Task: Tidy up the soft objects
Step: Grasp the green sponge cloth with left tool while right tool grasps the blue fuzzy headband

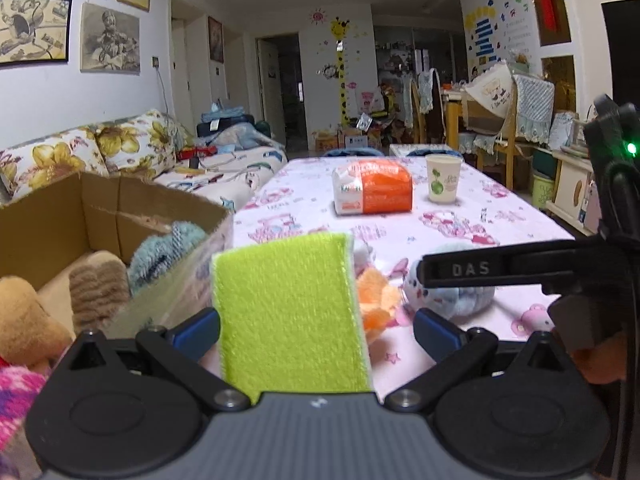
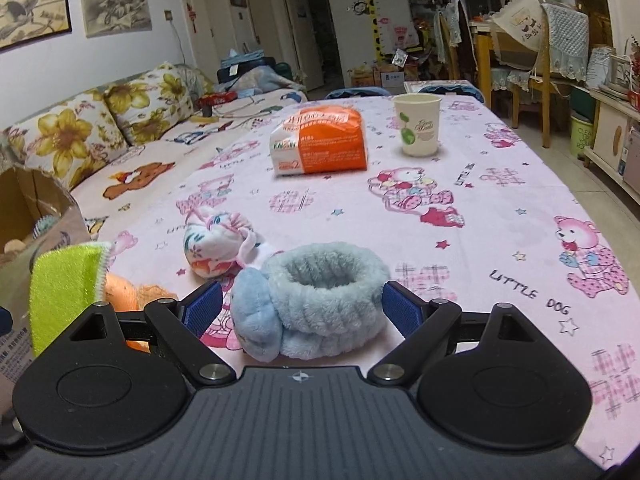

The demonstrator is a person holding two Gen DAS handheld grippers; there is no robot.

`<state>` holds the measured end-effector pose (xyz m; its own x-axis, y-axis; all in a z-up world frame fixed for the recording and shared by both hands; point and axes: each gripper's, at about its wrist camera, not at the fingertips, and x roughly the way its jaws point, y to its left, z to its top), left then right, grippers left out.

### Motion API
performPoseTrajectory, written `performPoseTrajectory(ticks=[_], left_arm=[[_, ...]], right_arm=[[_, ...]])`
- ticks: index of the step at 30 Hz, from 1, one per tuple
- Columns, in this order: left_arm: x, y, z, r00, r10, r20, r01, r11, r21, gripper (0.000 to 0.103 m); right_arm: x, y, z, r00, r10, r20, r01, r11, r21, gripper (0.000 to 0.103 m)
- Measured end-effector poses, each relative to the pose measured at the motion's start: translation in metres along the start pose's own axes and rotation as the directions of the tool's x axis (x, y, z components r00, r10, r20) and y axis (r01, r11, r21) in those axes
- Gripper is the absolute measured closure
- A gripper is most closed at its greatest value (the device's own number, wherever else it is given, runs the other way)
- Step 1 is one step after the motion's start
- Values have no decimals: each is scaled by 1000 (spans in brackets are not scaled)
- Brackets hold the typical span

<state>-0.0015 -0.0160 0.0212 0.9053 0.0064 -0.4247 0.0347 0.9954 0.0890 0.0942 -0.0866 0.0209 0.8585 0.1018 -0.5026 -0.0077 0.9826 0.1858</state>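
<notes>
Both jaws spread wide; left gripper (image 1: 316,330) isn't clamping the green cloth (image 1: 288,316), right gripper (image 2: 302,308) straddles blue plush ring (image 2: 320,300) ungripped.
Risk: cloth, frame centre, drops short of cardboard box (image 1: 120,204) at left.

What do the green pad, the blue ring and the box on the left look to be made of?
Green pad: fuzzy microfibre-like cloth, matte, white stitched edge; probably spongy inside.
Blue ring: plush fleece, ribbed fluffy pile.
Box: brown corrugated cardboard, dull, with creased flaps.
</notes>
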Motion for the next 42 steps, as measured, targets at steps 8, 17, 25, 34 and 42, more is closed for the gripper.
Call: performPoseTrajectory(ticks=[8, 17, 25, 34, 42], left_arm=[[20, 8, -2, 996, 28, -82, -34, 997, -70, 1], [32, 5, -1, 995, 37, -90, -42, 998, -51, 1], [39, 9, 3, 996, 17, -86, -19, 999, -26, 13], [44, 24, 7, 995, -24, -96, 16, 996, -86, 36], [38, 28, 10, 994, -50, -93, 40, 994, -104, 47]], right_arm=[[4, -2, 1, 1000, -21, -6, 21, 999, -28, 0], [6, -2, 2, 1000, -11, -6, 10, 999, -48, 0], [9, -3, 2, 999, 25, -36, -26, 999, -25, 6], [8, 0, 2, 998, 64, -25, -64, 998, -17, 34], [5, 0, 2, 998, 67, -17, -67, 998, -9, 48]])
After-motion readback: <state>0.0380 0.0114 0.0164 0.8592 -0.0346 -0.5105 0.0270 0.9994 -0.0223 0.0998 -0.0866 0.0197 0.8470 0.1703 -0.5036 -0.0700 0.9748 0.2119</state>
